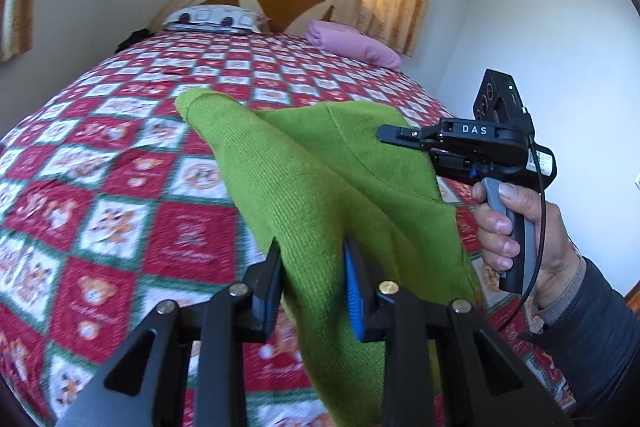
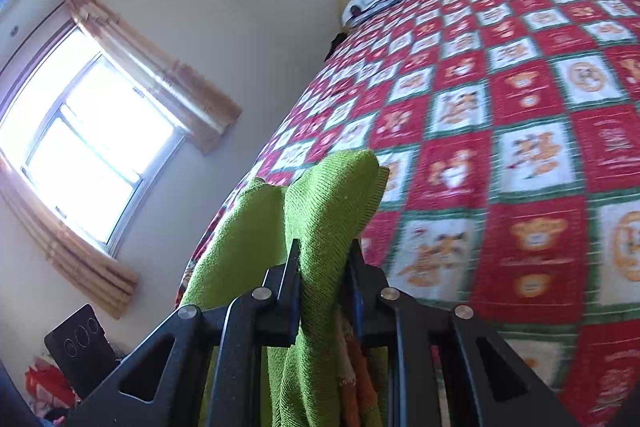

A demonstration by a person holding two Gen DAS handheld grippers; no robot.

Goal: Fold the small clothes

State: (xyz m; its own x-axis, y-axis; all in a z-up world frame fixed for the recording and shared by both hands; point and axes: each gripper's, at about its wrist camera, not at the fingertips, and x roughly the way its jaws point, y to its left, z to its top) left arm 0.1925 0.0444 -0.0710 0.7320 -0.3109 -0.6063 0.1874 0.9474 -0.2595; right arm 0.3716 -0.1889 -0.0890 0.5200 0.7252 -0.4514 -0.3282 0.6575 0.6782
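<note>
Both grippers are pinching the green knit: left gripper [image 1: 312, 287] and right gripper [image 2: 324, 287] each have cloth bunched between fingers. Knit [image 1: 320, 163] is hanging above the bed [image 1: 120, 167]; soft, light, stretchy, so grip hems or corners.

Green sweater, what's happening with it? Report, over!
Left claw shut on green sweater. Right claw shut on it too. Sweater held up over checked bedspread. Pink pillow far off, nothing in the way.
</note>
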